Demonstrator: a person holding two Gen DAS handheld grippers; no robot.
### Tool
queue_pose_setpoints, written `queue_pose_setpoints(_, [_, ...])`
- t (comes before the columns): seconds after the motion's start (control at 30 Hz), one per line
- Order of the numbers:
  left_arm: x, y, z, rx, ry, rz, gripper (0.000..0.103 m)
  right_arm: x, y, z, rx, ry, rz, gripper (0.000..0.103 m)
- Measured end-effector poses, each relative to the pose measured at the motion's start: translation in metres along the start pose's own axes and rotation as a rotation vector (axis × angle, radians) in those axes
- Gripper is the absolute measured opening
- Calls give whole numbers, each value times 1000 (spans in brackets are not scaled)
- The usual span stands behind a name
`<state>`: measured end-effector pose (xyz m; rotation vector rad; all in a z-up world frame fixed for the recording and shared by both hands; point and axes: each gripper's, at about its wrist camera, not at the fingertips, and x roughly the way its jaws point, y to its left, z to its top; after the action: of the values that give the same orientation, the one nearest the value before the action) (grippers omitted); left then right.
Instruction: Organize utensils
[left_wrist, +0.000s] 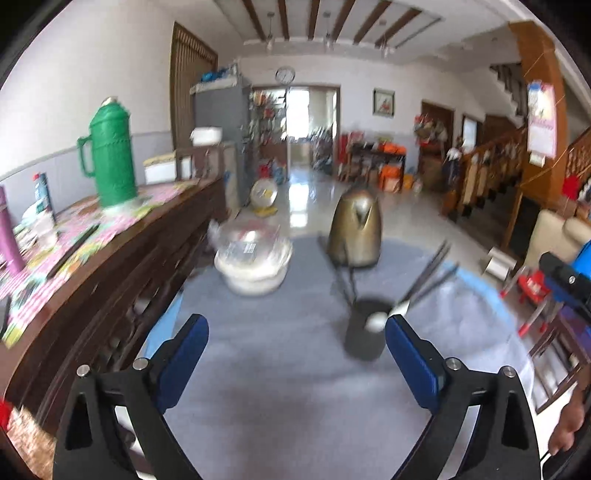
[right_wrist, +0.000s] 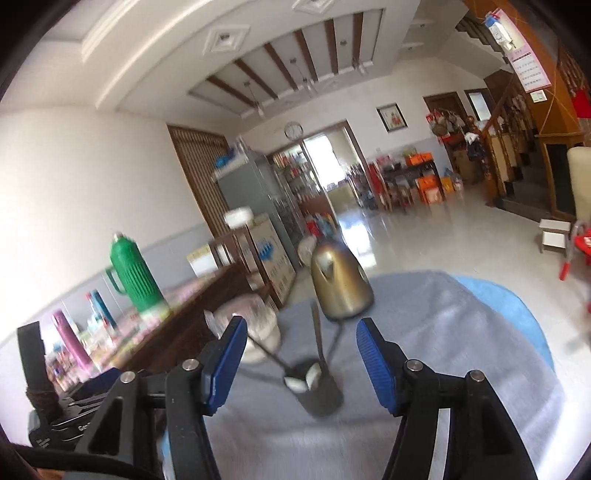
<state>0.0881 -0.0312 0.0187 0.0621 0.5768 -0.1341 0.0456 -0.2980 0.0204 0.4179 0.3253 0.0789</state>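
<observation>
Both grippers, left (left_wrist: 295, 354) and right (right_wrist: 301, 360), gape empty. The cup (right_wrist: 319, 391) of utensils (right_wrist: 317, 334) stands on the cloth (left_wrist: 295, 387), kettle (left_wrist: 355, 230) at twelve o'clock behind. Approach slowly and grasp one handle low, so the cup stays upright.

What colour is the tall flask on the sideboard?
Green flask, clearest in the left wrist view.

Bright daylight from the far doorway (left_wrist: 312, 110) glares off the floor (left_wrist: 299, 199); motion blur, seemingly, smears both fisheye views, edges bowed.
</observation>
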Motion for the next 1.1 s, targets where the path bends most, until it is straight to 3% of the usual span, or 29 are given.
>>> queue_pose_setpoints(0.13, [-7, 3, -23, -28, 80, 45, 96, -9, 0, -24, 0, 84, -20, 66])
queue_pose_setpoints(0.27, [-17, 7, -37, -21, 60, 104, 97, -13, 8, -42, -31, 161, -31, 66])
queue_pose_setpoints(0.7, [-27, 11, -50, -5, 61, 165, 97, -11, 22, -73, -60, 319, -81, 66])
queue_pose_setpoints(0.97, [-24, 11, -64, -14, 98, 162, 97, -17, 18, -76, -67, 333, -108, 66])
queue_pose_setpoints(1.1, [-22, 8, -68, 10, 114, 200, 97, -32, 13, -62, -103, 308, -129, 66])
